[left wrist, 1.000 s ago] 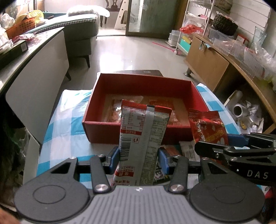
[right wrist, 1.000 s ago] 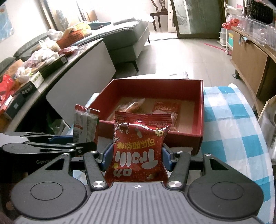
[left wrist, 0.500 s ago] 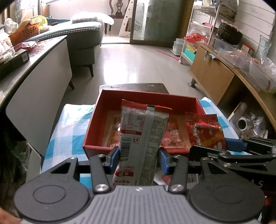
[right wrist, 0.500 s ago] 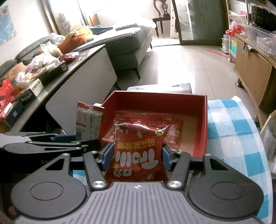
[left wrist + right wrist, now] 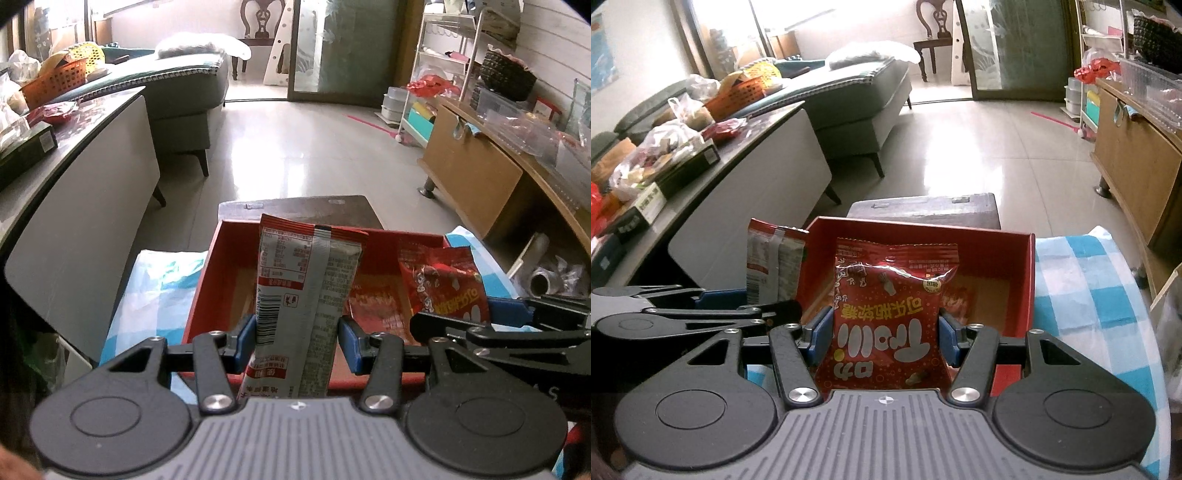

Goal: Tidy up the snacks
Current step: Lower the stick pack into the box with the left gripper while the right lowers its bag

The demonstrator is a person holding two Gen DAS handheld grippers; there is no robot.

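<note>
My left gripper (image 5: 297, 341) is shut on a grey and red snack packet (image 5: 303, 295), held upright over the near wall of the red box (image 5: 207, 280). My right gripper (image 5: 882, 334) is shut on a red candy bag (image 5: 886, 314), which hangs above the same red box (image 5: 1023, 295). Each gripper shows in the other's view: the red candy bag (image 5: 441, 280) at the right, the grey packet (image 5: 774, 269) at the left. Flat red snack packets (image 5: 376, 306) lie on the box floor.
The box sits on a blue and white checked tablecloth (image 5: 1086, 295). A grey counter (image 5: 746, 155) with bags and boxes runs along the left. A wooden cabinet (image 5: 480, 184) stands at the right, a dark stool (image 5: 303, 206) just beyond the box.
Both grippers have moved forward with their packets, from in front of the red box to over it. The box now lies close under the fingers in both views.
</note>
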